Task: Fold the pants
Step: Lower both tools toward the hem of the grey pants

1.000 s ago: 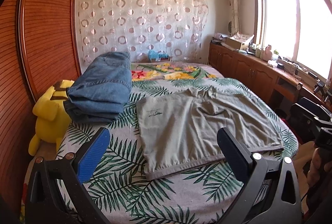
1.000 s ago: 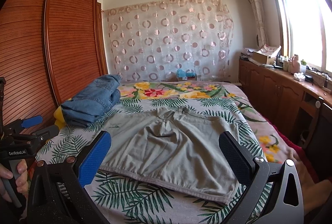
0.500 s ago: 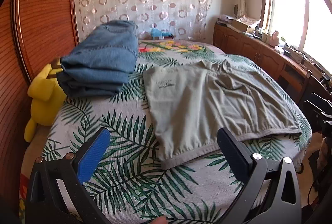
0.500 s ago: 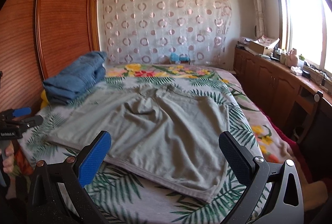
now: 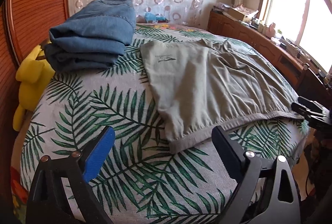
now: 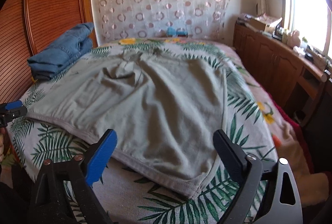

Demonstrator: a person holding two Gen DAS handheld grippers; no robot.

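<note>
Grey-green pants (image 5: 209, 86) lie spread flat on a bed with a palm-leaf cover (image 5: 116, 120), waistband toward me. In the right wrist view the pants (image 6: 149, 103) fill the middle of the bed. My left gripper (image 5: 164, 138) is open and empty, hovering just above the waistband's left corner. My right gripper (image 6: 165, 140) is open and empty, low over the waistband near its right corner. The right gripper also shows at the right edge of the left wrist view (image 5: 309, 109). The left gripper shows at the left edge of the right wrist view (image 6: 12, 109).
A folded stack of blue jeans (image 5: 91, 39) lies at the bed's back left. A yellow plush toy (image 5: 31, 76) sits beside the bed against a wooden wardrobe (image 5: 31, 5). Wooden cabinets (image 6: 276, 66) with clutter run along the right under a window.
Both grippers have moved forward and down toward the near waistband of the pants. Both stayed open. The pants have not moved.
</note>
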